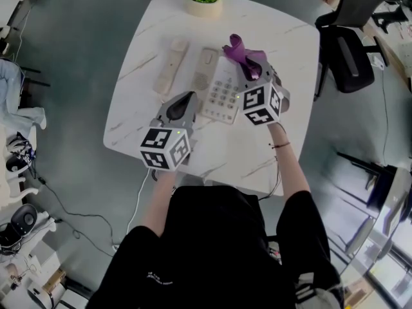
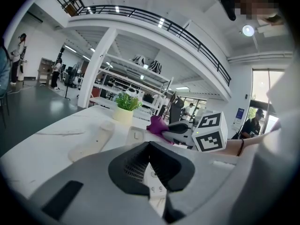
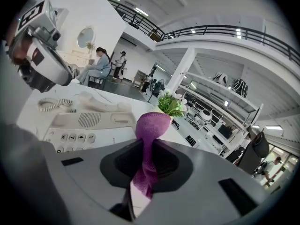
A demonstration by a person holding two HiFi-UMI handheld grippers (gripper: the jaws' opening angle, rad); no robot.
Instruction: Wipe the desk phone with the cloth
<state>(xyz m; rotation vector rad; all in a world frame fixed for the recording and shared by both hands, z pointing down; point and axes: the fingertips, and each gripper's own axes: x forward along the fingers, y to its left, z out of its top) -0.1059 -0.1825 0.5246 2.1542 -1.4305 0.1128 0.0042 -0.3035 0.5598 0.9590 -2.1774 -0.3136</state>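
From the head view, one cream plastic desk phone (image 1: 222,92) lies on the white marbled table (image 1: 135,102), with one cream handset (image 1: 170,65) beside it. In the left gripper view, your left gripper (image 2: 152,175) has its jaws closed on nothing. In the right gripper view, your right gripper (image 3: 140,182) pinches one purple knitted cloth (image 3: 152,125) over the phone's keys, where 4 and 1 can be read.

Bench (image 1: 283,37): white marbled top with rounded corners, standing on a grey floor (image 1: 77,37).
Middle: cream phone (image 1: 222,92) with its keypad facing up.
Left of the phone: its handset (image 1: 170,66), off the cradle, lying flat just beside it.
Far edge: potted plant (image 1: 205,5).
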